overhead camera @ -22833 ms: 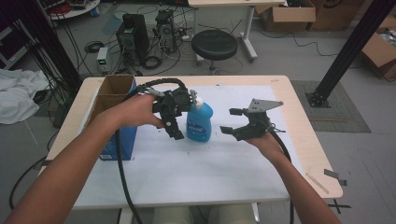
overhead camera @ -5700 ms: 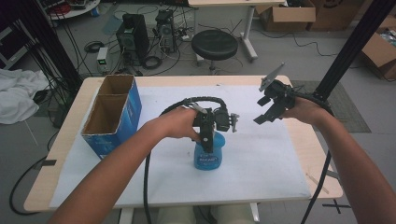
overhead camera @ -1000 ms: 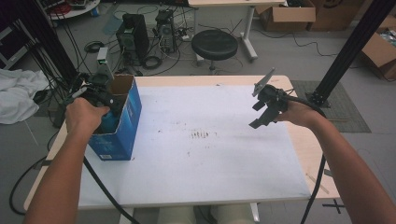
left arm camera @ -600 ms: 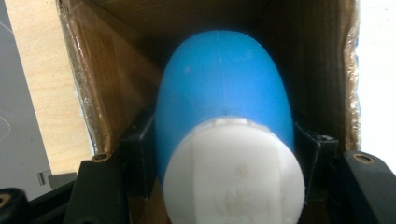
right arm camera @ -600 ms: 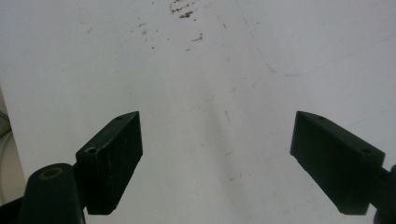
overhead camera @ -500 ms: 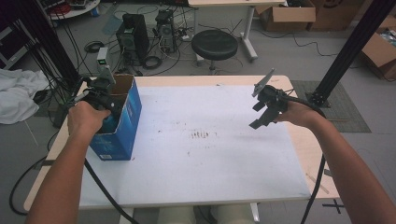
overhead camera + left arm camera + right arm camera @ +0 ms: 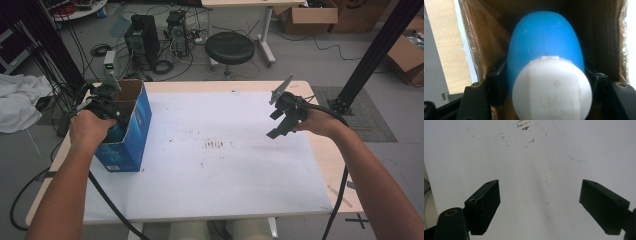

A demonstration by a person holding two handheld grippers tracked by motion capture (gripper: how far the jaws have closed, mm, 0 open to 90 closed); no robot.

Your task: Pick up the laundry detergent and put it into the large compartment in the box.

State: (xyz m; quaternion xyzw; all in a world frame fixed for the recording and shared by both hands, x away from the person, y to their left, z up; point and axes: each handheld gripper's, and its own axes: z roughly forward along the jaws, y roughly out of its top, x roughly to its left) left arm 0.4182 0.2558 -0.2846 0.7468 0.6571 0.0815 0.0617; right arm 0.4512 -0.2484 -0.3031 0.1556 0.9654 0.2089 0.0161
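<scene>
A blue bottle (image 7: pixel 544 42) with a white cap (image 7: pixel 551 87) stands cap-up inside the blue cardboard box (image 7: pixel 131 140) at the table's left edge. My left gripper (image 7: pixel 112 112) reaches down into that box. In the left gripper view its black pads (image 7: pixel 497 82) lie against both sides of the bottle, with brown box walls (image 7: pixel 486 37) around them. Its jaws have just been opening a little, with the bottle still between them. My right gripper (image 7: pixel 276 124) hovers open over the right part of the white table top (image 7: pixel 225 175), with nothing between its jaws (image 7: pixel 539 202).
A black stool (image 7: pixel 230 47) and computer towers (image 7: pixel 142 32) stand on the floor behind the table. A black post (image 7: pixel 370 55) rises at the back right, near cardboard boxes (image 7: pixel 320 15). A white cloth (image 7: pixel 20 100) lies at the far left.
My left hand has eased slightly lower at the box with the bottle. The right arm has kept still.
</scene>
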